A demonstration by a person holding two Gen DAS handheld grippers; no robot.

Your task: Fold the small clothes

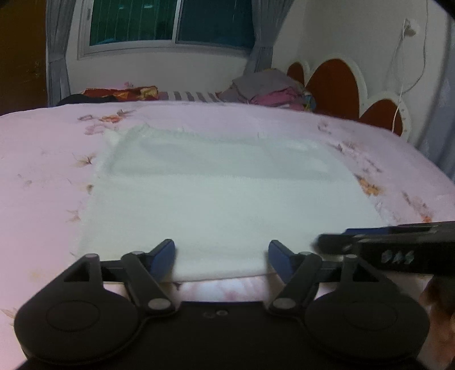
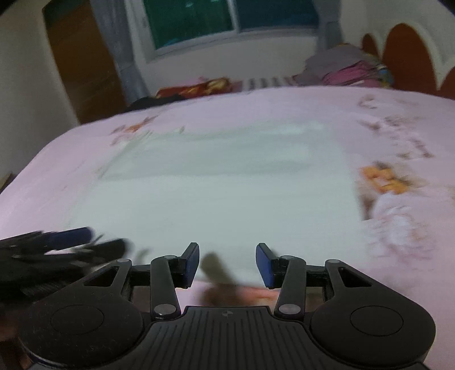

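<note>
Two grippers hang over the near edge of a white cloth point(image 1: 227, 193) spread flat on a pink floral bedsheet point(image 1: 42, 170). Left gripper point(image 1: 221, 256) first: its blue pads point(image 1: 163, 256) stand wide apart, nothing pinched, with the cloth's near hem lying between and below them. Over at four o'clock in that view, the right gripper point(image 1: 398, 244) pokes in from the side, blurred, its tip over the cloth's near right corner.

Switch to the right wrist view: the right gripper point(image 2: 227, 261) has its jaws parted too, a narrower gap, and no fabric is clamped; a dark shadow falls on the cloth just between the pads. At nine o'clock the left gripper point(image 2: 57, 244) smears across the frame, right beside the cloth point(image 2: 227, 185).

Further out, the cloth looks doubled over, a paler band showing across its far part, toward twelve o'clock. Beyond the bedsheet point(image 2: 398, 128), a pile of clothes point(image 1: 270, 88) sits at one o'clock beside a red-and-white scalloped headboard point(image 1: 341, 85). A window point(image 1: 170, 22) with grey curtains point(image 1: 57, 51) fills twelve o'clock.
</note>
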